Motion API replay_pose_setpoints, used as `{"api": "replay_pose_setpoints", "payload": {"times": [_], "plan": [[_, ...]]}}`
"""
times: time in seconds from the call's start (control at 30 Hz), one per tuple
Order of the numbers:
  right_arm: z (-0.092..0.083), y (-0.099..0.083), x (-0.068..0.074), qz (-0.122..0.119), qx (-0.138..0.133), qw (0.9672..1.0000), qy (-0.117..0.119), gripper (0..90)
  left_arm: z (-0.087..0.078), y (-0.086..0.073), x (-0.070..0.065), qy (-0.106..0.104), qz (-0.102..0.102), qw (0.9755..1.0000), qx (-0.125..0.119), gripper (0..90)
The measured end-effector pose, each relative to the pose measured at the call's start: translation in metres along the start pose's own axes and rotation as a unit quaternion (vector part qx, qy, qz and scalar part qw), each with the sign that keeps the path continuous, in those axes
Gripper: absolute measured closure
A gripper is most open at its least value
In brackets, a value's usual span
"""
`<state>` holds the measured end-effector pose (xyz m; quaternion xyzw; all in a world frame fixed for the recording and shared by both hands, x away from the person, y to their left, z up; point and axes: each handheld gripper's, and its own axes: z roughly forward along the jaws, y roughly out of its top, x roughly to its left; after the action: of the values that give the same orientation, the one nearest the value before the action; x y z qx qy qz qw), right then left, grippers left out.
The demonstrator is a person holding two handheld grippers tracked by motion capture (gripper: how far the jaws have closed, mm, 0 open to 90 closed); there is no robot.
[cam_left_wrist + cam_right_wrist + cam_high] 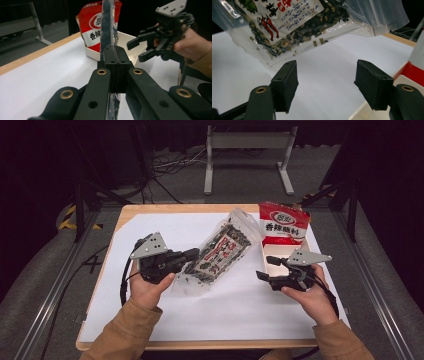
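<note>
Seaweed bag (218,254) up off table (210,315), tilted, mid-scene, clamped at edge in left gripper (192,254), jaws squeezed tight on plastic. Right gripper (265,270) just right of bag, not touching, jaws wide apart, nothing between. Red pouch (283,224) standing in white box (280,251), far right, behind right gripper.

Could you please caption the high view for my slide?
Left gripper lifts a clear seaweed bag while the open right gripper waits beside it.
</note>
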<state>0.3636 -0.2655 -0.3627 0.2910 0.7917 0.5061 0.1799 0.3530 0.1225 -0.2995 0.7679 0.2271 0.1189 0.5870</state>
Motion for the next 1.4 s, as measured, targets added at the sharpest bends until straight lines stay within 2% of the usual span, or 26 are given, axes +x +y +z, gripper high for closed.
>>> {"api": "replay_pose_setpoints", "payload": {"times": [0.17, 0.3, 0.47, 0.5, 0.67, 0.8, 0.9, 1.0, 1.07, 1.1, 1.13, 1.17, 1.2, 1.23, 1.3, 1.33, 1.4], "plan": [[0.009, -0.001, 0.002, 0.020, -0.006, 0.9998, 0.006, 37.9, -0.006, 0.004, -0.011, -0.013, 0.010, 0.9998, -0.010, 90.0], [0.015, 0.000, 0.007, 0.033, -0.014, 0.9987, 0.037, 37.9, -0.008, 0.006, -0.018, -0.027, 0.014, 0.9994, -0.016, 90.0], [0.019, 0.001, 0.010, 0.034, -0.027, 0.9969, 0.065, 36.5, -0.009, 0.006, -0.023, -0.039, 0.018, 0.9989, -0.018, 90.0], [0.019, 0.001, 0.011, 0.027, -0.030, 0.9968, 0.069, 36.4, -0.009, 0.006, -0.024, -0.041, 0.021, 0.9988, -0.019, 90.0], [0.020, 0.002, 0.011, 0.027, -0.050, 0.9937, 0.096, 35.7, -0.008, 0.003, -0.024, -0.057, 0.016, 0.9980, -0.023, 90.0], [0.019, 0.002, 0.010, 0.029, -0.059, 0.9925, 0.103, 37.2, -0.005, -0.001, -0.021, -0.074, 0.018, 0.9969, -0.020, 90.0], [0.014, 0.003, 0.009, 0.010, -0.064, 0.9941, 0.087, 42.8, -0.003, -0.004, -0.019, -0.085, 0.017, 0.9961, -0.015, 90.0], [0.007, 0.006, 0.007, 0.015, -0.085, 0.9922, 0.090, 45.7, -0.002, -0.007, -0.016, -0.094, 0.017, 0.9953, -0.013, 90.0], [0.006, 0.006, 0.007, 0.015, -0.090, 0.9915, 0.093, 45.6, -0.002, -0.008, -0.016, -0.095, 0.011, 0.9953, -0.013, 90.0], [0.004, 0.006, 0.006, 0.019, -0.099, 0.9897, 0.102, 45.6, -0.001, -0.009, -0.014, -0.097, 0.008, 0.9952, -0.013, 90.0], [0.000, 0.007, 0.006, 0.019, -0.116, 0.9860, 0.118, 45.6, -0.001, -0.011, -0.010, -0.099, 0.008, 0.9950, -0.010, 90.0], [-0.001, 0.007, 0.006, 0.020, -0.122, 0.9847, 0.123, 45.6, 0.000, -0.012, -0.010, -0.102, 0.000, 0.9948, -0.008, 90.0], [-0.001, 0.007, 0.006, 0.020, -0.122, 0.9847, 0.123, 45.6, 0.000, -0.012, -0.010, -0.102, 0.000, 0.9948, -0.008, 90.0], [-0.002, 0.007, 0.006, 0.020, -0.128, 0.9833, 0.128, 45.8, 0.000, -0.014, -0.008, -0.107, 0.000, 0.9942, -0.006, 90.0], [-0.007, 0.008, 0.007, 0.019, -0.153, 0.9773, 0.146, 49.3, 0.003, -0.018, -0.004, -0.110, -0.001, 0.9940, -0.001, 90.0], [-0.008, 0.009, 0.007, 0.020, -0.158, 0.9753, 0.153, 53.2, 0.005, -0.020, -0.003, -0.113, -0.005, 0.9936, 0.002, 90.0], [-0.007, 0.011, 0.012, 0.017, -0.164, 0.9671, 0.194, 55.7, 0.011, -0.023, -0.003, -0.118, -0.002, 0.9929, 0.014, 90.0]]}}
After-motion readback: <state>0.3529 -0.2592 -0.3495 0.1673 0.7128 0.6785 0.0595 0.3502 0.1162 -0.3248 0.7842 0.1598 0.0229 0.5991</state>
